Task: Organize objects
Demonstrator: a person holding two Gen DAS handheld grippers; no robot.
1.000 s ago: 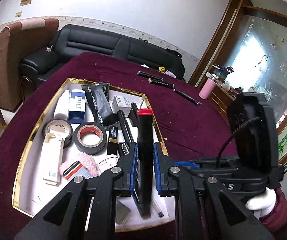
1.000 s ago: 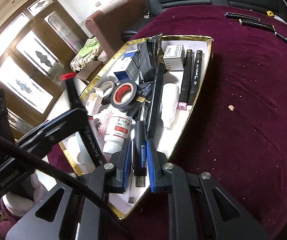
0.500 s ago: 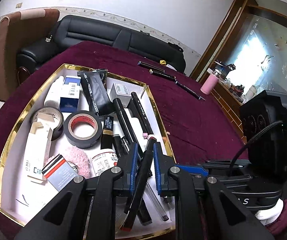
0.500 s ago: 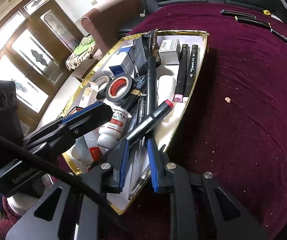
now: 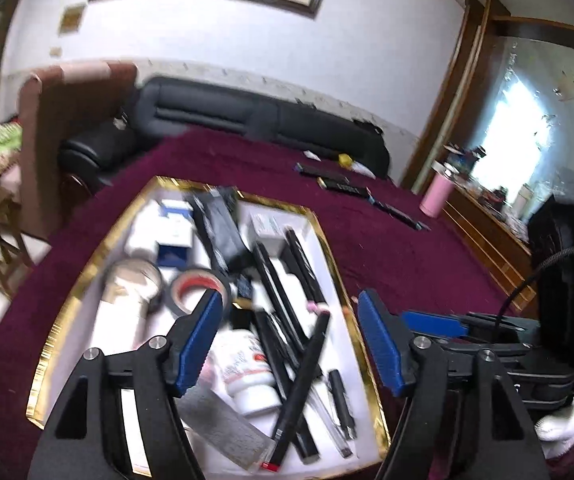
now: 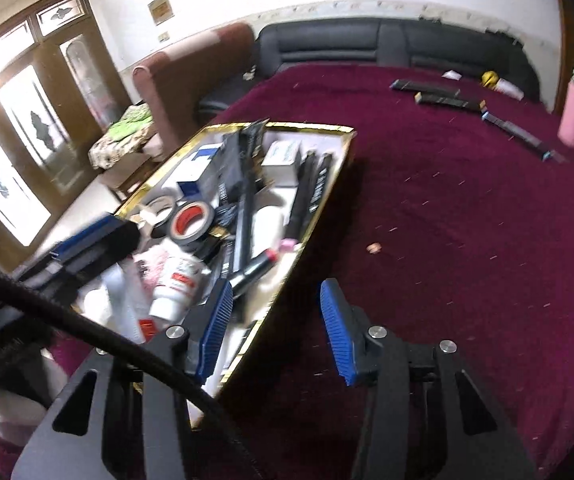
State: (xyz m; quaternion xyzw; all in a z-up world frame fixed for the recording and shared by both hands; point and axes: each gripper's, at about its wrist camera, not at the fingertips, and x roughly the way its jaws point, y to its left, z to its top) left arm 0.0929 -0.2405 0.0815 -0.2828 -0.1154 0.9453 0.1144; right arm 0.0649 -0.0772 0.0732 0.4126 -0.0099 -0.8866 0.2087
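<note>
The big tabletop (image 6: 467, 240) has a dark red cloth on it. A white tray (image 5: 329, 248) with a gold rim sits on the cloth, and it is full of things. Far across the cloth lie some black pens (image 6: 447, 98), well away from the tray. I think these are the next things to put away.

In the tray is a roll of black tape (image 5: 197, 290) with a red middle, near a white bottle (image 5: 247, 372). A long black marker (image 5: 303, 384) with a red end lies slanted on top of other pens in the tray.

The left gripper (image 5: 289, 344) hangs over the tray. Its blue fingers (image 5: 197, 344) are wide apart and hold nothing. The right gripper (image 6: 277, 330) is at the tray's near edge, spread wide too, with nothing in it.

To do this well, lift both grippers straight up so they do not bump the marker. Then reach for one far pen, take it near the middle, and lay it flat next to the other pens
</note>
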